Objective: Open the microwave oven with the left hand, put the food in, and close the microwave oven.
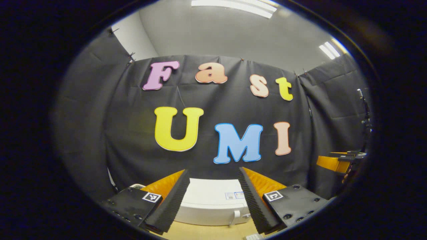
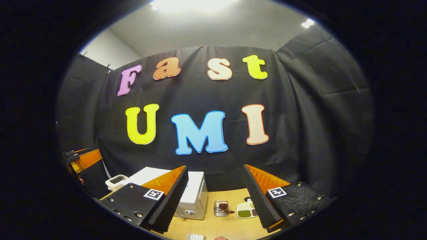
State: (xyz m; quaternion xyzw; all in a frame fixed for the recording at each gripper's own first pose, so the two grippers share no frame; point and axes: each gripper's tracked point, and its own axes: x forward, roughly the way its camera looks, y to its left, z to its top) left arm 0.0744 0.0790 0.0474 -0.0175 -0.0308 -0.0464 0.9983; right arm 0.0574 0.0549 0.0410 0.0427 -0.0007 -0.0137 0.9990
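Observation:
A white microwave oven (image 1: 213, 203) stands on the wooden table (image 1: 206, 232) below and between the fingers of my left gripper (image 1: 212, 170), which is open, held above it and holds nothing. Its door looks closed, with a small handle (image 1: 236, 216) on the front. In the right gripper view the microwave oven (image 2: 195, 193) sits left of centre. To its right are a small glass container of dark food (image 2: 222, 208) and a white plate of green food (image 2: 246, 210). My right gripper (image 2: 214, 166) is open and empty, raised above them.
A white toaster-like appliance (image 2: 116, 181) stands left of the microwave. The other gripper appears at the right edge (image 1: 338, 162) and at the left edge (image 2: 80, 159). A small white object (image 2: 195, 237) lies at the table's (image 2: 227, 226) near edge. Black cloth walls surround the booth.

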